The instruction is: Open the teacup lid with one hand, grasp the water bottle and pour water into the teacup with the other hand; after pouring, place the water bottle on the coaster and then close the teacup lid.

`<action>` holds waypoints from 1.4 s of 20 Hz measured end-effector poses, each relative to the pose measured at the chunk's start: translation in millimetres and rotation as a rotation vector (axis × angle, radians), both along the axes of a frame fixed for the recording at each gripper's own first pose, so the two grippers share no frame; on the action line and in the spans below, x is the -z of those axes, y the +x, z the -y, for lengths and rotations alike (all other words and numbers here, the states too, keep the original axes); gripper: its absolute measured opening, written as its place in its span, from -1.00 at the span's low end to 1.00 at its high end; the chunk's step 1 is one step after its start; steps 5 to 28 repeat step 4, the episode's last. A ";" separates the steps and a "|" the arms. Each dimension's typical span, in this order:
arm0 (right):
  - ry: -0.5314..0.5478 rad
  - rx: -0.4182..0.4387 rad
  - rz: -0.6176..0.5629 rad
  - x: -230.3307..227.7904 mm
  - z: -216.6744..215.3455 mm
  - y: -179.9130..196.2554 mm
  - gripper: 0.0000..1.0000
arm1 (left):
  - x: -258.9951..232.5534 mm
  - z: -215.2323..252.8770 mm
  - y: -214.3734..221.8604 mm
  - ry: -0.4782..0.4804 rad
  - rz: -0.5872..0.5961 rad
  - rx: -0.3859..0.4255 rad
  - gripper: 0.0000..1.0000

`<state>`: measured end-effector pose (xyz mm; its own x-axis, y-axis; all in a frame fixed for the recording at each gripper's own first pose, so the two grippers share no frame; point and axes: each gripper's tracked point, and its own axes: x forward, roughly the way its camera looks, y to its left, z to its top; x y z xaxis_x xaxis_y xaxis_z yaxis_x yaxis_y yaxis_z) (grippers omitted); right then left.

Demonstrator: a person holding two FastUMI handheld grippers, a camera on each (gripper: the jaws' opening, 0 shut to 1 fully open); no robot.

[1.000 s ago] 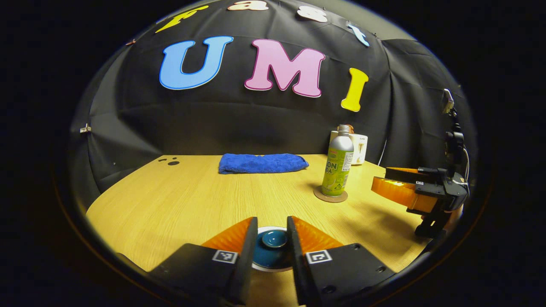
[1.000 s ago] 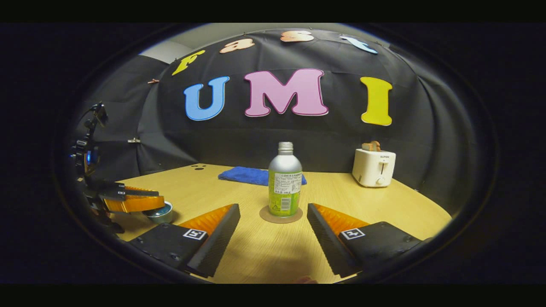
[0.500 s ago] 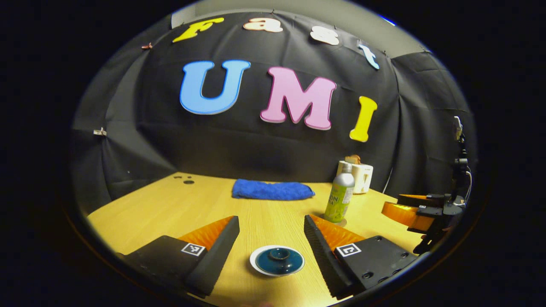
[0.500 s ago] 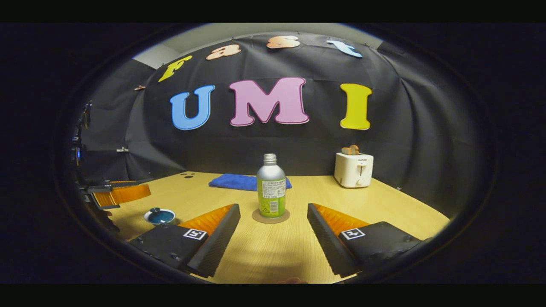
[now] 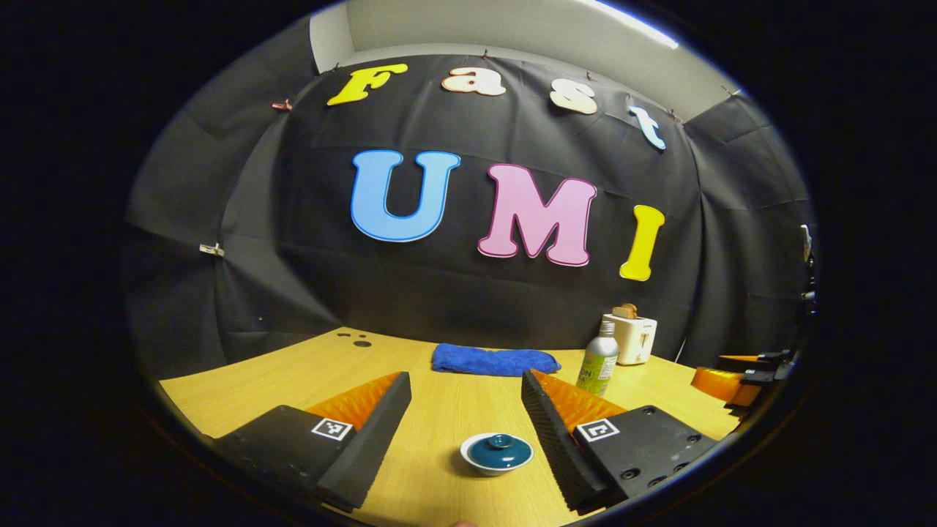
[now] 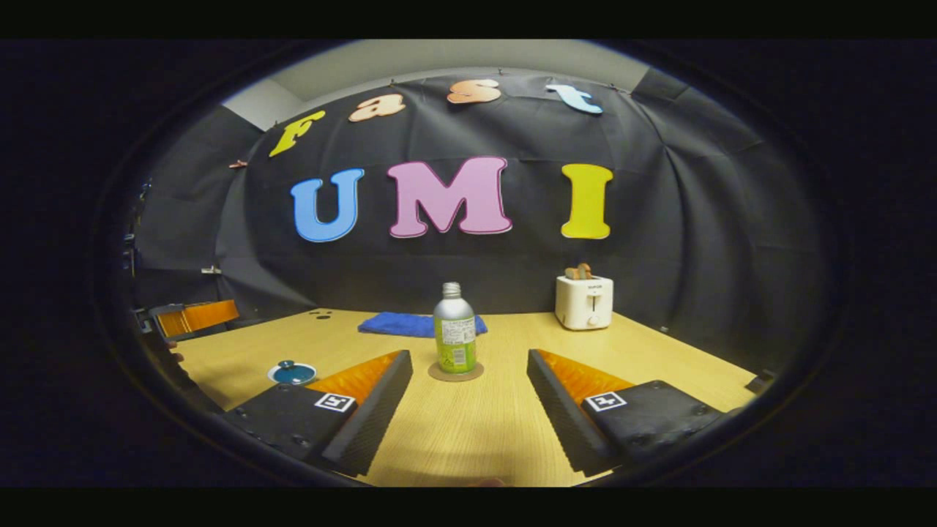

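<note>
Left gripper [image 5: 466,399]: fingers spread wide, holding nothing, above the table [image 5: 293,380].
Teacup [image 5: 497,454]: on the table between and below the left gripper's fingers, touching neither; lid [image 5: 499,448] seated on it.
Cloth [image 5: 494,361]: blue, folded, at the table's far edge.
Bottle [image 6: 454,330]: upright on the coaster [image 6: 455,372], mid-table, ahead of the right gripper.
Right gripper [image 6: 469,384]: fingers wide apart, empty, short of the bottle.
Toaster [image 6: 584,301]: white, far right of the bottle.

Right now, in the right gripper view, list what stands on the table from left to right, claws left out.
Teacup with its lid on → blue towel → water bottle on its coaster → toaster.
</note>
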<state>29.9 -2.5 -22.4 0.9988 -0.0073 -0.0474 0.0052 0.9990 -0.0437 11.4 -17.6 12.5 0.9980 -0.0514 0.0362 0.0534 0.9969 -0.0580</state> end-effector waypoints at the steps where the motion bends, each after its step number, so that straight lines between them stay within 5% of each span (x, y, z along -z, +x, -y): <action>1: -0.005 0.007 0.001 0.0 2.8 -2.3 0.96 | 0.8 -1.9 -1.7 0.005 -0.004 -0.003 0.91; 28: -0.019 0.025 -0.004 -1.0 8.9 -7.4 0.95 | 2.0 -5.2 -2.5 0.007 -0.010 -0.012 0.91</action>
